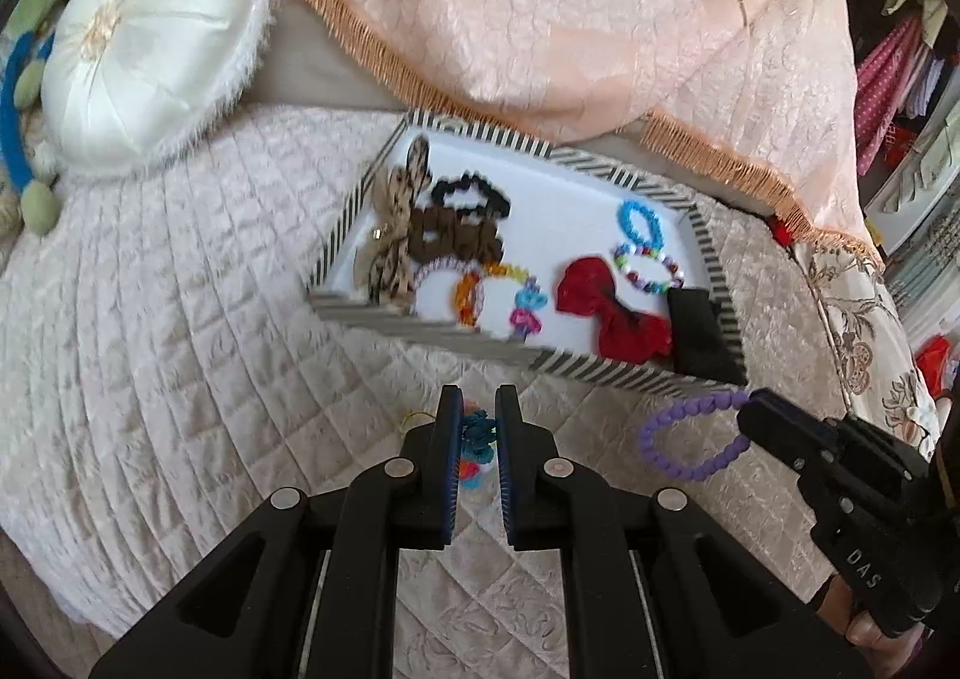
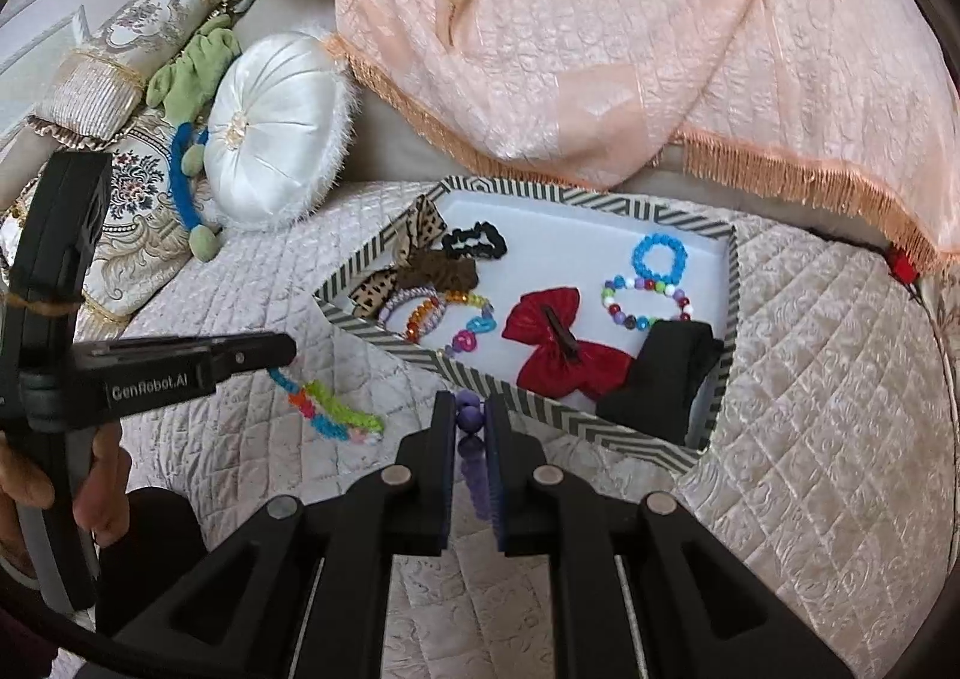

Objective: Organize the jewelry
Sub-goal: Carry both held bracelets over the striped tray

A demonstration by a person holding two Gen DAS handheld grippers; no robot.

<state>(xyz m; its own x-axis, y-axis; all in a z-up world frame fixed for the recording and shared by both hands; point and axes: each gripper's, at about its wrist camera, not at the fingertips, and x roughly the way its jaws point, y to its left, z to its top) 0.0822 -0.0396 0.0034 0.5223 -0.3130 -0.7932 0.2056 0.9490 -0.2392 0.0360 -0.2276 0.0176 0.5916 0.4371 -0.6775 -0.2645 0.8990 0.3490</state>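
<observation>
Left gripper (image 1: 479, 409): clamped on a multicoloured woven loom-band bracelet (image 2: 333, 409); most of it dangles free above the quilted cream bedspread (image 1: 180, 349).
Right gripper (image 2: 470, 415): clamped on a purple beaded bracelet (image 1: 690, 439), gripped at one small section only, the loop hanging just short of the near wall of the tray.
Destination: black-and-white striped rectangular tray (image 2: 540, 415) on the bed, already holding a red fabric bow (image 2: 558, 343), leopard-print bow (image 1: 396, 223), black folded cloth (image 2: 660, 379) and bead bracelets.
Risk, snagging: either dangling loop could catch the striped rim and tip or drag the light tray.
Risk, slip: narrow pinch on round beads may let the purple bracelet fall onto the bedspread.
Risk, tangling: dropping onto the crowded near side could knot pieces together.
</observation>
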